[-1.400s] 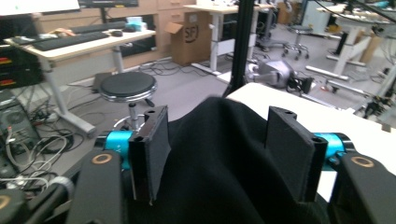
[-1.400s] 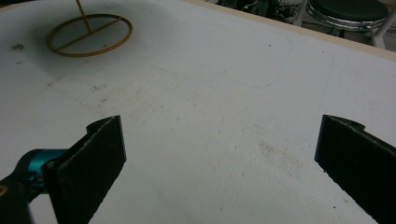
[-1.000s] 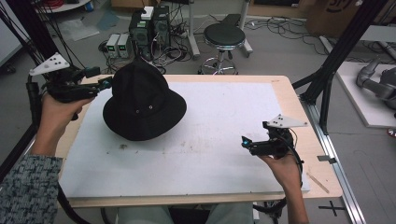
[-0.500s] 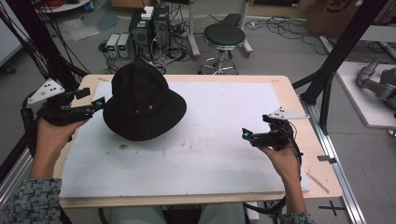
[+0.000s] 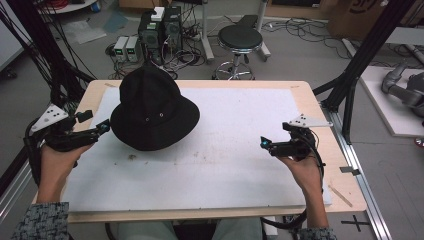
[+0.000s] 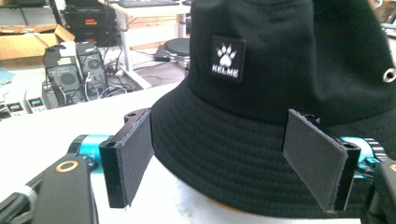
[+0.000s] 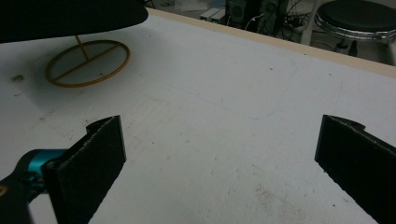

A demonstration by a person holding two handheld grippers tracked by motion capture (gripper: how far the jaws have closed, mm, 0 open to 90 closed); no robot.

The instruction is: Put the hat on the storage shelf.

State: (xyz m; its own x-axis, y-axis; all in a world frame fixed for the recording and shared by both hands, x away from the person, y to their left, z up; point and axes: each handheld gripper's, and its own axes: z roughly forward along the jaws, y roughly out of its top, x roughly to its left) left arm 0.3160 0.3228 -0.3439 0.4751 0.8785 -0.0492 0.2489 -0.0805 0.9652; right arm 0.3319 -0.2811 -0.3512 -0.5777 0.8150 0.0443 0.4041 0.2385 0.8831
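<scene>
Black fabric bucket hat (image 5: 154,111) sits perched on a gold wire stand (image 7: 88,56) at the tabletop's (image 5: 210,165) left rear. Over the last second the left gripper (image 5: 102,128) has dropped from the hat's far side to its near brim, jaws apart, likely lining up a grasp. The right gripper (image 5: 264,144) waits, jaws apart, well away.
</scene>
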